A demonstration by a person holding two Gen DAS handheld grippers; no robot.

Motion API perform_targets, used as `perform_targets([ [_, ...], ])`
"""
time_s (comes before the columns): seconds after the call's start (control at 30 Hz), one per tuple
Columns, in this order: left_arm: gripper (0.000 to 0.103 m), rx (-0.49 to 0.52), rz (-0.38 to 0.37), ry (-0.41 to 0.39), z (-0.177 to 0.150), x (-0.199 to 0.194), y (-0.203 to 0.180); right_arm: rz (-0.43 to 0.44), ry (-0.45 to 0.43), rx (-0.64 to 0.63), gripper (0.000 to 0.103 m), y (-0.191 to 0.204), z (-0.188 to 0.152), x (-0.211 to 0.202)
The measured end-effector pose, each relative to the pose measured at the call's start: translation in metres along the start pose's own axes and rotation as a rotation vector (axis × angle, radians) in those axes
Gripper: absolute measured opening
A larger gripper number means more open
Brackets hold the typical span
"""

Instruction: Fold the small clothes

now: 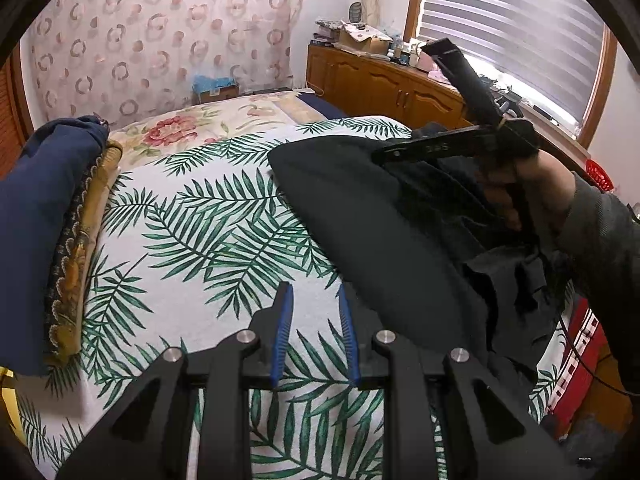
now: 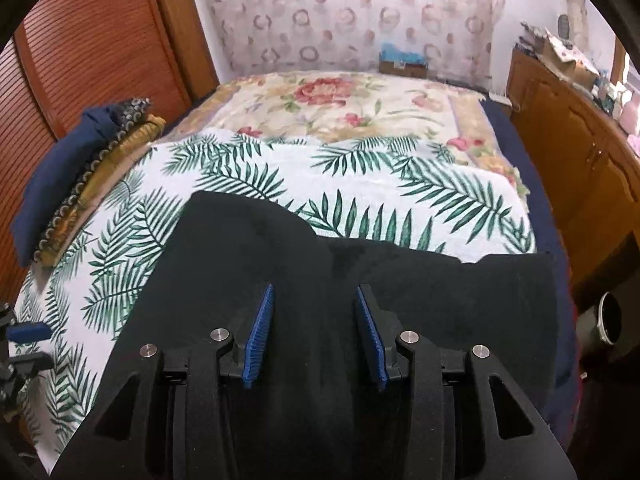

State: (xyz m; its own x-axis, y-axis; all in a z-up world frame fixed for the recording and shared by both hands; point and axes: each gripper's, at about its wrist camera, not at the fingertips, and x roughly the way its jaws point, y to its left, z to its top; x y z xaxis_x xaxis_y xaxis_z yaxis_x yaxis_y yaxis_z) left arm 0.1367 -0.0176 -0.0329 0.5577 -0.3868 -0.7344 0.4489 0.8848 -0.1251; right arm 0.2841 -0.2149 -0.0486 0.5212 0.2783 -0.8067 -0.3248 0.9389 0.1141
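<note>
Your right gripper [image 2: 314, 332] has its jaws parted and empty, poised directly over the one black garment [image 2: 320, 264], which lies on the near part of the bed's palm-leaf cover [image 2: 360, 184] with its long axis running left to right across your view. Your left gripper [image 1: 314, 332] also hangs released with nothing between its jaws, over bare cover, and the garment [image 1: 380, 216] lies to its right, so your right hand is the nearer one for the next pinch. At the far left edge sits one stack of folded clothes [image 2: 76, 184], seemingly three pieces, navy on top, well apart from the garment.
</note>
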Motion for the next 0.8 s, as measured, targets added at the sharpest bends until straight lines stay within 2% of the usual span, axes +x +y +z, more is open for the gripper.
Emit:
perform_targets([
  [0.13, 0.021, -0.003, 0.000, -0.001, -0.002, -0.001, 0.001, 0.027, 0.004, -0.009, 0.042, 0.007, 0.003, 0.005],
  [0.27, 0.021, -0.014, 0.002, -0.002, -0.006, -0.002, 0.003, 0.005, 0.033, -0.053, 0.042, 0.020, 0.002, 0.015],
  [0.3, 0.021, -0.016, 0.002, -0.001, -0.006, -0.003, 0.003, 0.002, 0.030, -0.063, 0.031, 0.022, 0.001, 0.015],
  [0.33, 0.021, -0.017, 0.001, -0.001, -0.007, -0.003, 0.002, 0.005, 0.026, -0.073, 0.009, 0.023, 0.000, 0.014],
  [0.37, 0.021, -0.016, 0.001, -0.002, -0.007, -0.004, 0.002, 0.009, 0.016, -0.087, 0.003, 0.025, -0.001, 0.012],
  [0.43, 0.021, -0.011, 0.000, -0.007, -0.008, -0.007, 0.000, 0.013, -0.022, -0.118, 0.002, 0.030, -0.003, -0.001],
  [0.57, 0.021, -0.007, -0.014, -0.023, -0.007, -0.013, -0.005, 0.000, -0.167, -0.137, 0.002, 0.033, -0.001, -0.058],
  [0.7, 0.021, 0.015, -0.031, -0.040, -0.004, -0.019, -0.019, -0.097, -0.231, -0.126, 0.002, 0.017, 0.013, -0.109],
  [0.8, 0.021, 0.029, -0.045, -0.047, -0.002, -0.021, -0.029, -0.264, -0.225, -0.100, 0.002, -0.007, 0.019, -0.115],
])
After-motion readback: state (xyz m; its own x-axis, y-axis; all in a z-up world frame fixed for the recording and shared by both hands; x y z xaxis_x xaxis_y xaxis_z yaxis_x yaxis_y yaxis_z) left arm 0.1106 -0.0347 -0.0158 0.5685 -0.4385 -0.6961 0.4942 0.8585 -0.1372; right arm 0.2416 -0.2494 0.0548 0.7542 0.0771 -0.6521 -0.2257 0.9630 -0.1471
